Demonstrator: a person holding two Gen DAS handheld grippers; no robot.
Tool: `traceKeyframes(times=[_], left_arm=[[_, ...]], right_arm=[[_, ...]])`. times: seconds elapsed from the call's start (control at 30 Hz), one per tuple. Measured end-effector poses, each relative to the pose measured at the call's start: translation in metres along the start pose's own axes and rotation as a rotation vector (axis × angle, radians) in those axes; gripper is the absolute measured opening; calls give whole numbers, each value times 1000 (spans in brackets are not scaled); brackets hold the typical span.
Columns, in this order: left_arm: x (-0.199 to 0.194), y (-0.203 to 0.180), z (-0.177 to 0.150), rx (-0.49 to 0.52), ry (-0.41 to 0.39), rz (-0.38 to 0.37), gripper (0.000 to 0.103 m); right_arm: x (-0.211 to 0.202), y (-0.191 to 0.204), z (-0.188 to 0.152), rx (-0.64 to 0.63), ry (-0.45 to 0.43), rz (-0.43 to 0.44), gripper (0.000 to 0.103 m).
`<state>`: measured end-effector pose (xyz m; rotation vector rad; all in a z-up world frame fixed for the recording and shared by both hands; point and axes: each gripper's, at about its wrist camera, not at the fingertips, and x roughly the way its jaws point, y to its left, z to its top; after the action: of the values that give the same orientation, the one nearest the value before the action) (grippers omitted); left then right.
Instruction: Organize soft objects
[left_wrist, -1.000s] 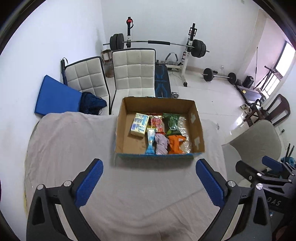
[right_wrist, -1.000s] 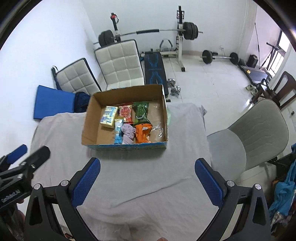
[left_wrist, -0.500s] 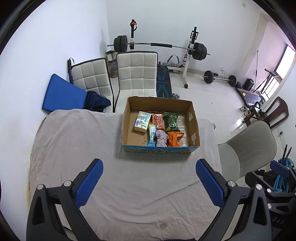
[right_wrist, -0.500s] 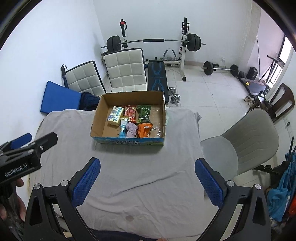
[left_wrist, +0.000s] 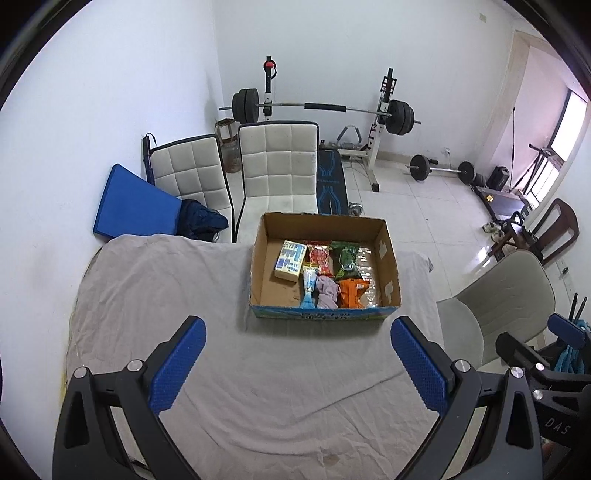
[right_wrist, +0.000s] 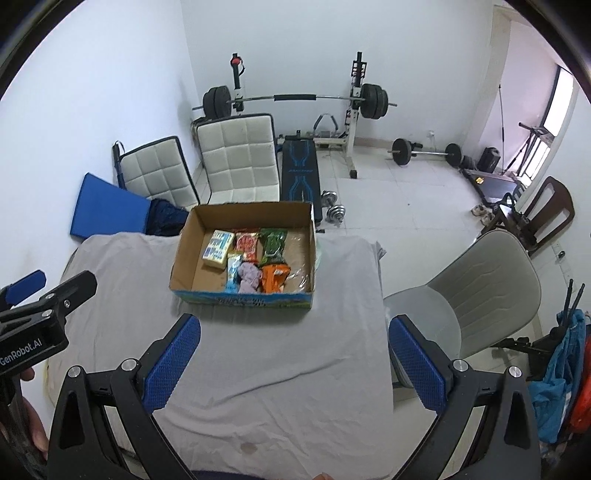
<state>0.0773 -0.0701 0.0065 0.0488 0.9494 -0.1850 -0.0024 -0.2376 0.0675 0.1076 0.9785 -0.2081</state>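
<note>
A cardboard box (left_wrist: 388, 266) (right_wrist: 181, 266) stands at the far side of a table covered with a grey cloth (left_wrist: 258, 376) (right_wrist: 266, 354). Inside lie several soft packets: a yellow and blue pack (left_wrist: 290, 260) (right_wrist: 217, 248), a red one (left_wrist: 319, 256), a green one (left_wrist: 344, 258) (right_wrist: 273, 242), an orange one (left_wrist: 352, 292) (right_wrist: 273, 277), a light blue one (left_wrist: 308, 288) and a pinkish cloth (left_wrist: 327, 291) (right_wrist: 248, 277). My left gripper (left_wrist: 295, 365) is open and empty, high above the near side of the table. My right gripper (right_wrist: 291, 362) is open and empty beside it.
Two white padded chairs (left_wrist: 277, 173) and a blue mat (left_wrist: 133, 206) stand behind the table. A grey chair (left_wrist: 506, 306) (right_wrist: 476, 291) is at the right of the table. A barbell rack (left_wrist: 321, 110) and weights stand on the floor behind.
Both grippers have pulled back and up from the box, which now looks smaller and farther. More of the table shows. Both stay open and empty.
</note>
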Motion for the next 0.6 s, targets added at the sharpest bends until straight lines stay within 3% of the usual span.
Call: traceKeyframes(times=[0.6], left_arm=[[1, -7, 6, 8, -22, 7, 103]], right_arm=[[2, 0, 25, 5, -53, -7, 103]])
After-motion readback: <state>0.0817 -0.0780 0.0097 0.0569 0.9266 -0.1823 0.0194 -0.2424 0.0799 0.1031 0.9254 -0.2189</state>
